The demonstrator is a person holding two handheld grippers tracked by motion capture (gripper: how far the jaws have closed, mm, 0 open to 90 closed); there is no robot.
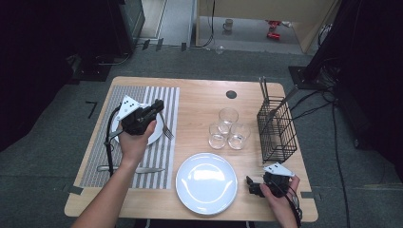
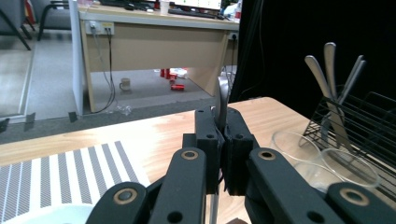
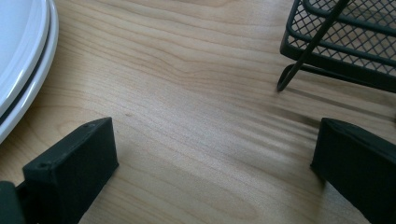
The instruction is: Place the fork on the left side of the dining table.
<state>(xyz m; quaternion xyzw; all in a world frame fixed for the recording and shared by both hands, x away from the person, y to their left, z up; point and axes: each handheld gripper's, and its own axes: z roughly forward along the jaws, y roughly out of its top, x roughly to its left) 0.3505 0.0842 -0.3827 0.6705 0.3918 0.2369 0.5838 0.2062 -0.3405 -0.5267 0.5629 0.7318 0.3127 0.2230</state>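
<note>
My left gripper (image 1: 156,107) (image 2: 223,140) is shut on a metal fork (image 1: 166,129). It holds the fork over the striped placemat (image 1: 97,137), above a small white plate (image 1: 156,135). The rounded handle end (image 2: 221,100) sticks up between the closed jaws, and the tines hang toward the plate. A knife (image 1: 130,169) lies on the placemat's near part. My right gripper (image 1: 253,186) (image 3: 215,154) rests low over the wood at the front right. Its jaws are wide open with nothing between them.
A large white plate (image 1: 206,183) (image 3: 23,60) sits front centre, just left of the right gripper. Three empty glasses (image 1: 228,128) (image 2: 322,163) stand mid-table. A black wire basket (image 1: 276,130) (image 2: 364,121) (image 3: 345,42) holding upright utensils (image 2: 327,74) stands at the right.
</note>
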